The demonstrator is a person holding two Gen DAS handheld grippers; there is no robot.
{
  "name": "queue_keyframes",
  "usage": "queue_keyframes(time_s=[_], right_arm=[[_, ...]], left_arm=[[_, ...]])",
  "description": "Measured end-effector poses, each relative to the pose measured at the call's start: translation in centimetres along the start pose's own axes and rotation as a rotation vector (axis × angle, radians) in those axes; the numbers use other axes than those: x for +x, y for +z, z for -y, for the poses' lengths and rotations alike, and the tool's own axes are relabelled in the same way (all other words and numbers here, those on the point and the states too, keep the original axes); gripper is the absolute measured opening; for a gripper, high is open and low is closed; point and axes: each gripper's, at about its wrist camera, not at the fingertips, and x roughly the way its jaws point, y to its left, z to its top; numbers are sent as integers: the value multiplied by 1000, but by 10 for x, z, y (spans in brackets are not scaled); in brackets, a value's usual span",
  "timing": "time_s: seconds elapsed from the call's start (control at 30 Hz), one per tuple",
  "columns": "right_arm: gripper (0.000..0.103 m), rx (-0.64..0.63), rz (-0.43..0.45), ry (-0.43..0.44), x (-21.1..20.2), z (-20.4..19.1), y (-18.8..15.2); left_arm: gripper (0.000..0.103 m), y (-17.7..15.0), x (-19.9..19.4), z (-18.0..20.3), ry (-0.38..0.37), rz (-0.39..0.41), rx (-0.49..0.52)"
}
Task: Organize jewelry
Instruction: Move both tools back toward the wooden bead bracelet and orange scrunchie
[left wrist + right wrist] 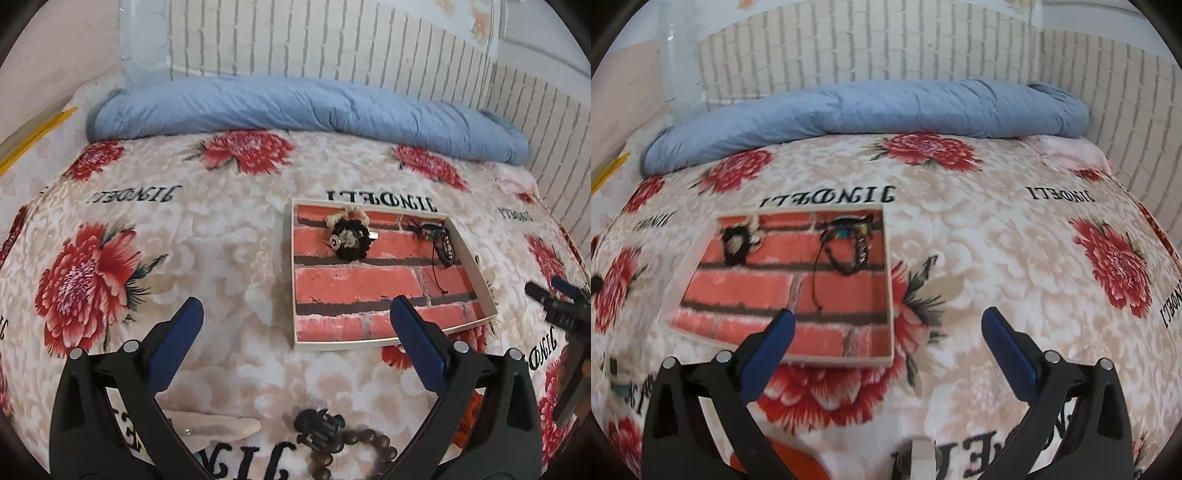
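While both tongs hang spread wide with nothing between their blue pads, the left tongs (295,314) and the right tongs (886,325) look down on a bed covered by a plush, fleecy blanket (229,236) printed with big red chrysanthemums and black lettering that appears upside down and is hard to read. A shallow rectangular tray (476,254) with thin cream walls and a red brick-pattern lining lies on the blanket; inside it, near the far edge, sits a black crocheted round piece with cream trim (349,234), and beside it, apart, a dark cord bracelet (441,245) with coloured beads and a thin loose string trailing toward the near side. Close under the left tongs, outside the tray, lie a string of round brown wooden beads (354,448), a black claw-shaped hair clip (319,428) touching it, and a pale, flat tapered clip (221,428). A quilted, rolled blue duvet (295,107) lies across the far side of the bed against a white brick-pattern wall (314,40).
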Motion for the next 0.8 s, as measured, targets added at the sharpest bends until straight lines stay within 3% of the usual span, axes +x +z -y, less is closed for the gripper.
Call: queue_keyframes(time_s=[0.37,0.5,0.8], right_arm=[[99,-14,35,92,-33,-11,-61],[99,-12,54,77,-42,-14,-85],[99,-26,68,44,-48,-20,-131]], left_arm=[[98,-64,-26,-1,85,35,-5],[98,-91,-27,-6,45,23,-53],[98,-142,-25,1,66,-11,-39]])
